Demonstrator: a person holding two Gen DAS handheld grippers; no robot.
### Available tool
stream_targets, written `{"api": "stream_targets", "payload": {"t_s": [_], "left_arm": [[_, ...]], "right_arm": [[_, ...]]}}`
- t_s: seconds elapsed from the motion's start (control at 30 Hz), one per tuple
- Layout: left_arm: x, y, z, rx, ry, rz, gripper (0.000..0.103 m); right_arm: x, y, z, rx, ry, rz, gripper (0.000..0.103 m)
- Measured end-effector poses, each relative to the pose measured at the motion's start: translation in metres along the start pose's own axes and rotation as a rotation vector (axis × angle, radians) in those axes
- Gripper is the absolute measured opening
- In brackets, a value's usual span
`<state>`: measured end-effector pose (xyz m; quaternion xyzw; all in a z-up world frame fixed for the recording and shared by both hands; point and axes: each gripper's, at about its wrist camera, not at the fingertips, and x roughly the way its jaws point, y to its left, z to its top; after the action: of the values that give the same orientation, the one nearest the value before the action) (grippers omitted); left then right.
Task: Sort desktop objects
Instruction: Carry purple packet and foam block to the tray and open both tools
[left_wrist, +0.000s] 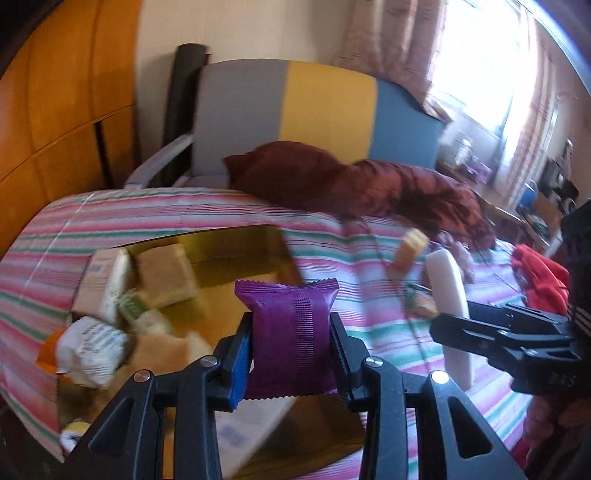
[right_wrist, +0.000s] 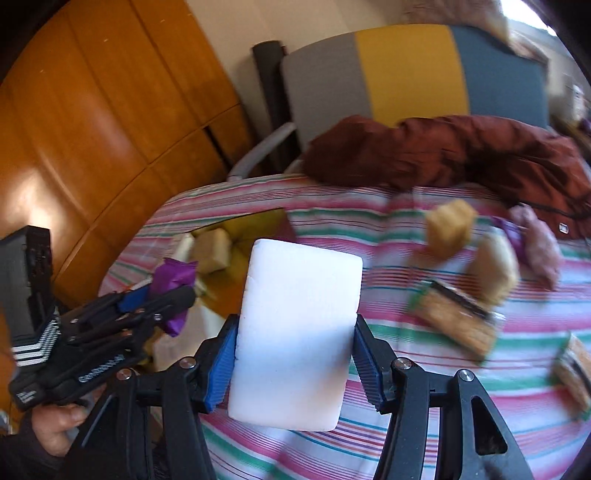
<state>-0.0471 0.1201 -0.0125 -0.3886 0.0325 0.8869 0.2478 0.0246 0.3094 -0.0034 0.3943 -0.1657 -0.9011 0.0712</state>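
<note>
Over the striped pink-and-green bedsheet (left_wrist: 177, 210), my left tongs (left_wrist: 291, 332) are clamped on a purple foil snack packet (left_wrist: 288, 325), right tongs (right_wrist: 295, 350) gripping a white rectangular foam block (right_wrist: 295, 332).

Purple packet (left_wrist: 291, 332) – white block (right_wrist: 297, 339) – both upright, clamped

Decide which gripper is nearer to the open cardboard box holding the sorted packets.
Left. The left gripper, shut on the purple packet, hangs over the cardboard box. The right gripper, holding the white block, is off to the box's right, above the striped cloth.
</note>
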Motion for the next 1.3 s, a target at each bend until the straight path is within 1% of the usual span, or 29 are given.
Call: {"api": "stream_targets", "payload": {"t_s": [0.1,0.23,0.4,0.47,0.5,0.53,0.57,0.6,0.63,0.77,0.9,1.07,1.3], "left_arm": [[0.001,0.027,0.003,-0.045,-0.004,0.032,0.038],[0.005,0.059,0.007,-0.087,-0.01,0.074,0.038],[0.016,0.088,0.011,-0.115,0.006,0.114,0.038],[0.02,0.097,0.014,-0.136,0.007,0.126,0.041],[0.021,0.1,0.016,-0.142,0.008,0.123,0.05],[0.02,0.103,0.016,-0.153,0.006,0.119,0.055],[0.018,0.106,0.016,-0.166,-0.003,0.121,0.057],[0.017,0.108,0.016,-0.172,-0.005,0.121,0.058],[0.017,0.111,0.016,-0.18,-0.001,0.118,0.058],[0.01,0.118,0.009,-0.213,-0.011,0.122,0.058],[0.002,0.119,-0.001,-0.235,-0.01,0.121,0.058],[-0.008,0.109,-0.016,-0.23,-0.006,0.106,0.058],[-0.018,0.087,-0.027,-0.207,0.0,0.096,0.058]], "right_arm": [[0.015,0.023,0.006,-0.015,0.009,0.037,0.059],[0.036,0.043,0.016,-0.028,0.026,0.06,0.059],[0.062,0.057,0.027,-0.014,0.045,0.063,0.059],[0.075,0.06,0.036,0.003,0.042,0.057,0.059],[0.079,0.062,0.04,0.01,0.04,0.061,0.062],[0.085,0.063,0.044,0.019,0.038,0.07,0.062],[0.09,0.063,0.047,0.029,0.041,0.079,0.065],[0.095,0.063,0.05,0.042,0.044,0.085,0.075],[0.098,0.064,0.052,0.049,0.041,0.087,0.082],[0.1,0.063,0.046,0.059,0.049,0.095,0.082],[0.093,0.056,0.029,0.075,0.066,0.081,0.082],[0.077,0.052,0.01,0.073,0.06,0.06,0.082],[0.046,0.054,-0.013,0.035,0.018,0.009,0.083]]}}
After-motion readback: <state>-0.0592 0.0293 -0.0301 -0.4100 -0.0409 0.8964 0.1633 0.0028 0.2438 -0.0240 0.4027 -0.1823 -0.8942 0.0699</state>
